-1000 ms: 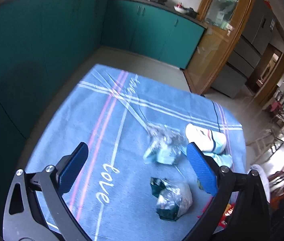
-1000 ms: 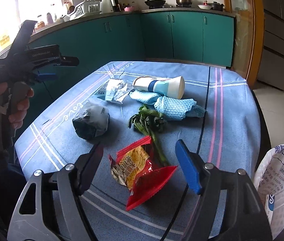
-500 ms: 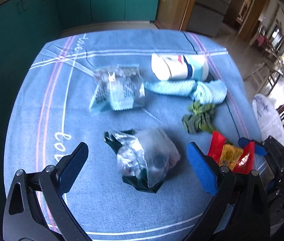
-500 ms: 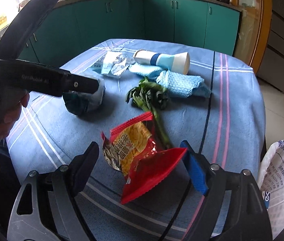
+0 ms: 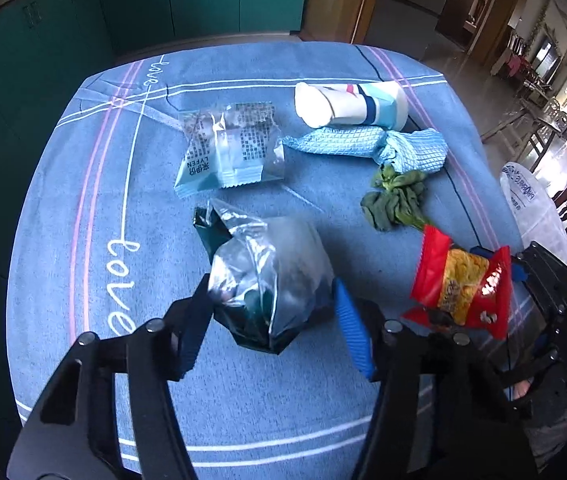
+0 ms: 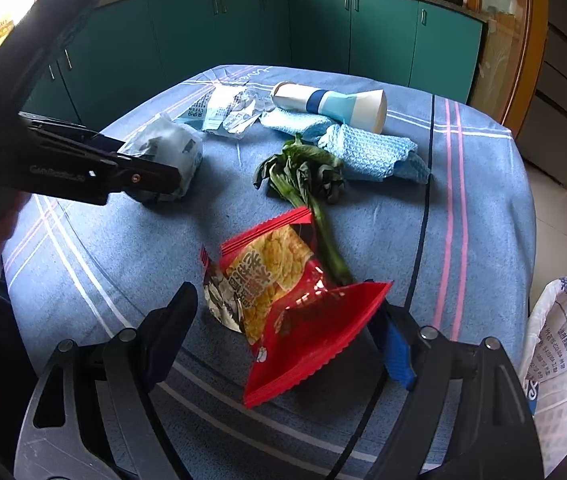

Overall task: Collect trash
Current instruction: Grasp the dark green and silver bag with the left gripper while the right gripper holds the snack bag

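The left gripper [image 5: 269, 320] is seen with its jaws apart around a crumpled silver-and-dark foil bag [image 5: 267, 276] lying near the front of the blue tablecloth [image 5: 83, 200]; the pads sit just beside the bag's flanks, and whether they touch cannot be told. The right gripper [image 6: 287, 332] is likewise spread, straddling a red snack packet [image 6: 283, 288] that lies across a wilted green vegetable [image 6: 303, 176]. Both wrappers are judged to be light, thin and crinkly, likely slick and easily collapsed, so a pinch across the bunched middle is favoured rather than at a loose edge. A white sack [image 6: 563, 344] stands off the table's right edge, presumably for the trash.
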Demonstrator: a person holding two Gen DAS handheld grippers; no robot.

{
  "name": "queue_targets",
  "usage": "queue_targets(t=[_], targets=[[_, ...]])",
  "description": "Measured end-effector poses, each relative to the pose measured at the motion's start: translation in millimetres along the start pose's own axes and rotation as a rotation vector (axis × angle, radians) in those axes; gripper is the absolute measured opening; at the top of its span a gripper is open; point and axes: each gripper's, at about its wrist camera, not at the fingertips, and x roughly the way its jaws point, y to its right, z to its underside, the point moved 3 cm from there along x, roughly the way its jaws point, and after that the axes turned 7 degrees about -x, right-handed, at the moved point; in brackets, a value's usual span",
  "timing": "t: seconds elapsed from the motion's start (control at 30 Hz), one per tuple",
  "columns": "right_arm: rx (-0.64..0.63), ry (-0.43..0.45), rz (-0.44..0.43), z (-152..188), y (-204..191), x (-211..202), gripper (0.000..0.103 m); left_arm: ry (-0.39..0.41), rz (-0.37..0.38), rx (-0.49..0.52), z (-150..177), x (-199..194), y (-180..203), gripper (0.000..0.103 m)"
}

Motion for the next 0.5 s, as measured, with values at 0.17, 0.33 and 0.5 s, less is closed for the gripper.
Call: queue_targets(t=[0.17, 0.33, 0.5], targets=[[-0.009, 0.012, -0.004, -1, -2, 0, 0.074, 0.044, 0.020, 0.000, 3, -15, 0, 0.056], [-0.008, 0.031, -0.008, -1, -2, -6, 0.057, 0.102, 0.040, -0.003, -2, -28, 0, 0.053], [-0.012, 0.037, -0.011, -2, -3, -9, 0.044, 0.151, 0.049, 0.020, -2, -39, 5, 0.051]])
